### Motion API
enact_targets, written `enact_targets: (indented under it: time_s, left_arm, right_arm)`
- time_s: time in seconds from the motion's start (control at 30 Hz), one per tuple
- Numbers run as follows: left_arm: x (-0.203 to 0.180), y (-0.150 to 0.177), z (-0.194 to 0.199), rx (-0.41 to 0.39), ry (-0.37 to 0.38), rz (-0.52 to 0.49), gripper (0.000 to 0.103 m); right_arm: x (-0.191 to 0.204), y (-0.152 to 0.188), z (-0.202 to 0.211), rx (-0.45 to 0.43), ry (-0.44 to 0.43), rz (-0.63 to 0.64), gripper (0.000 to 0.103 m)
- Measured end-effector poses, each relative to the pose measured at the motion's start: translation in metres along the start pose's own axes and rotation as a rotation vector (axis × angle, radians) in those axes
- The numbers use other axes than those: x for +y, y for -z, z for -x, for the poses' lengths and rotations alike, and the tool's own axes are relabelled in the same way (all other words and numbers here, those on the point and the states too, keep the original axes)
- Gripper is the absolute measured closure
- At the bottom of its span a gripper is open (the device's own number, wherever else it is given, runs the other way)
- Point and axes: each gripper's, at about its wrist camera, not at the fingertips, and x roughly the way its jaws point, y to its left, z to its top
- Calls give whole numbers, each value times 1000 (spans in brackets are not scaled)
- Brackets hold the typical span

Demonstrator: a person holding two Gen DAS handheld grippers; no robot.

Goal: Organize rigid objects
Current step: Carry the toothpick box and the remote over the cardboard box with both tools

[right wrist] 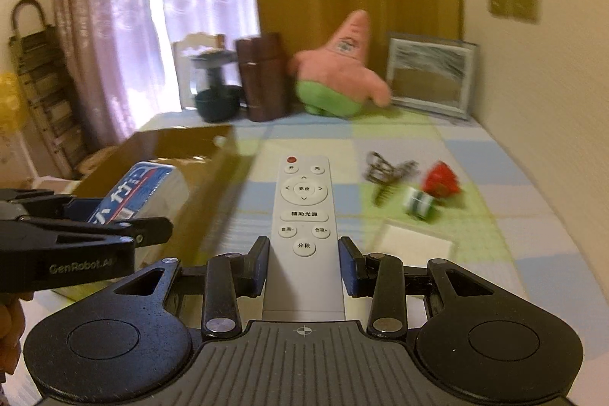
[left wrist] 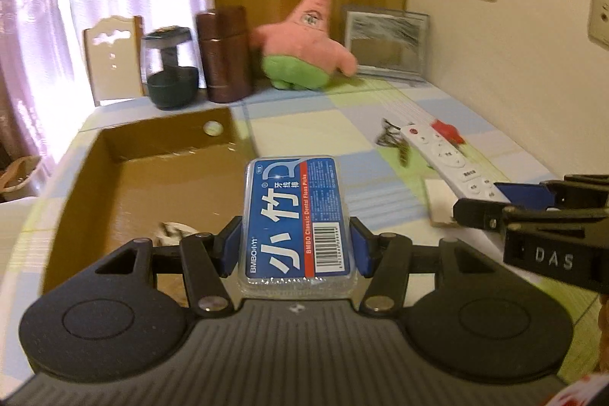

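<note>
My left gripper (left wrist: 297,246) is shut on a blue dental floss pick box (left wrist: 297,215), held above the edge of an open cardboard box (left wrist: 125,177). The floss box also shows in the right wrist view (right wrist: 133,193), over the cardboard box (right wrist: 179,155). My right gripper (right wrist: 304,265) is shut on a white remote control (right wrist: 304,215), held above the checked tablecloth. In the left wrist view the remote (left wrist: 445,155) and the right gripper (left wrist: 533,212) are at the right.
On the cloth lie a dark hair clip (right wrist: 384,174), a red object (right wrist: 441,183), a green-white item (right wrist: 418,204) and a white pad (right wrist: 411,238). At the back stand a pink plush star (right wrist: 342,71), a brown canister (right wrist: 262,78), a glass jar (right wrist: 213,90) and a picture frame (right wrist: 430,75).
</note>
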Motion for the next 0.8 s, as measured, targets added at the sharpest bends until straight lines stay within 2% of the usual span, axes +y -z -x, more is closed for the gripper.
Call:
enact_targets:
  time_s: [0.2,0.37,0.57,0.8]
  left_arm:
    - [33,-8,7,4,-50,19,51]
    - [60,-13,10,13,-90,-4,51]
    - [96,-14,9,20,-135,-2,51]
    - [127,-18,-1,13,-146,16,51]
  right_arm:
    - [33,-16,-11,-16,-75,18,68]
    - [59,-26,-25,-5,-141,28,68]
    - [80,-41,-41,-9,-179,54,68]
    - [98,-56,-66,-7,-213,83,68]
